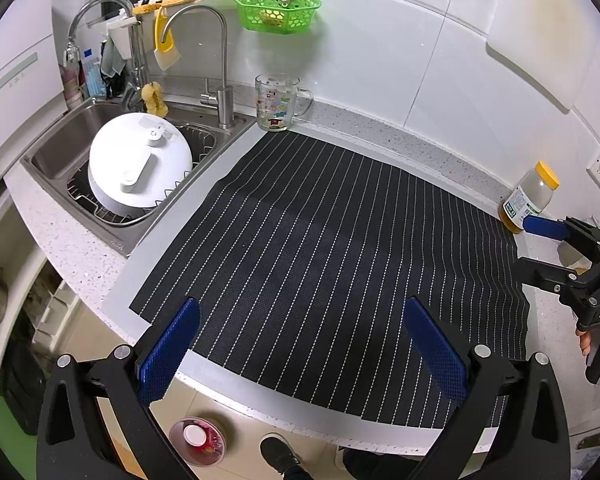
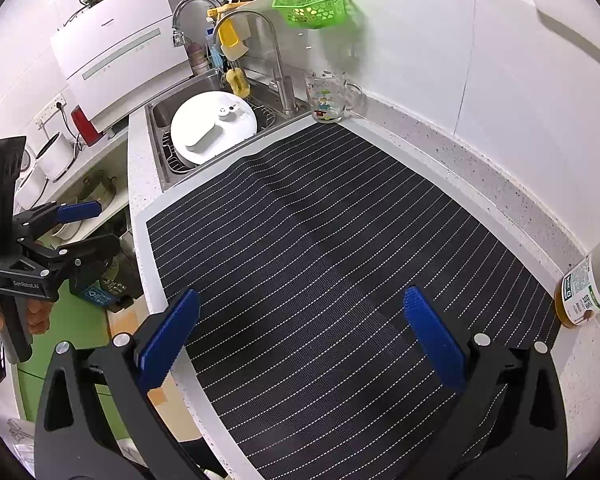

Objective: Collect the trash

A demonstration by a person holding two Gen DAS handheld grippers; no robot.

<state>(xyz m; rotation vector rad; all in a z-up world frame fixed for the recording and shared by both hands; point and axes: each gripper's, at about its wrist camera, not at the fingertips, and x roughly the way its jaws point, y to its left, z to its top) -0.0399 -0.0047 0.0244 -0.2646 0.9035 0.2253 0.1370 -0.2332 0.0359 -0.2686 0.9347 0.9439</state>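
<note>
My left gripper (image 1: 300,344) is open and empty above the front edge of a black striped mat (image 1: 320,248). My right gripper (image 2: 300,336) is open and empty above the same mat (image 2: 340,260). The right gripper also shows at the right edge of the left wrist view (image 1: 540,244), open, close to a yellow-capped bottle (image 1: 530,198). The left gripper shows at the left edge of the right wrist view (image 2: 96,226), open, off the counter's side. On the floor below the counter stands a small bin with a clear liner (image 1: 197,441), with something red and white inside.
A printed glass mug (image 1: 277,102) stands at the mat's far corner by the tap (image 1: 220,80). The sink (image 1: 60,148) holds a rack with a white lid (image 1: 138,164). A green basket (image 1: 277,11) hangs on the wall. The bottle (image 2: 584,284) stands at the mat's right end.
</note>
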